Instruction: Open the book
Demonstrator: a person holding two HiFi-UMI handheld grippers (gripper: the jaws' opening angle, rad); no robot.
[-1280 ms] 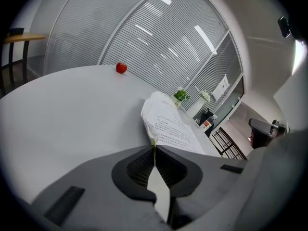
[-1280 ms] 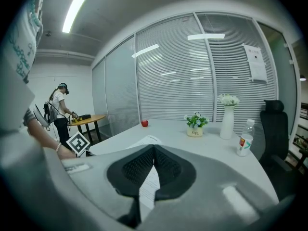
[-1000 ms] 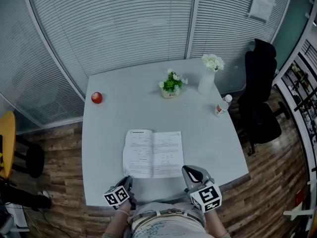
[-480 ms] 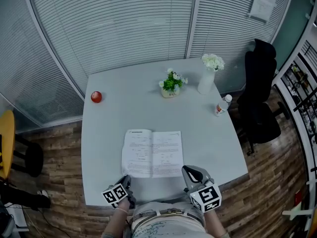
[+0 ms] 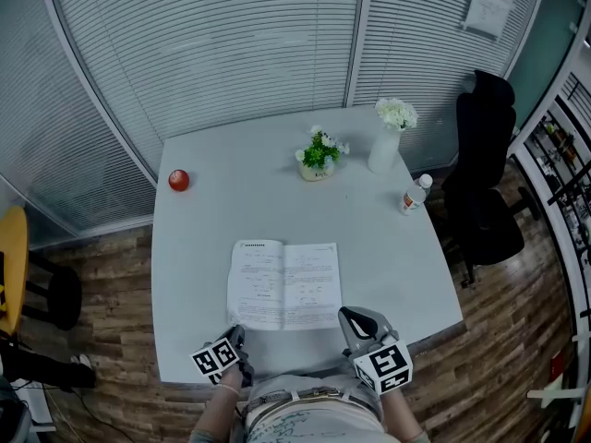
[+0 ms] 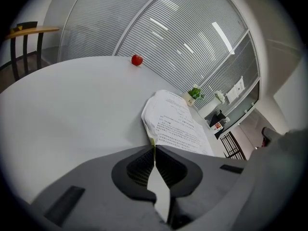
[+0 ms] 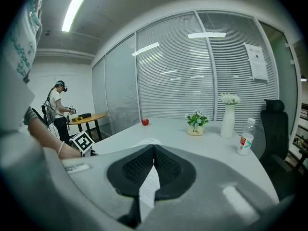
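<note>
Thin white paper book [image 5: 284, 285], laid open.
It is seen lying flat on the pale grey table [image 5: 240, 201], spread to two facing pages covered in small black print, with the centre fold running from near to far. It is placed close to the near edge, roughly midway between the left and right sides.

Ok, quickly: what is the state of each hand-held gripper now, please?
Left hand-held gripper: closed, holding nothing.
Right hand-held gripper: closed, holding nothing.
</note>
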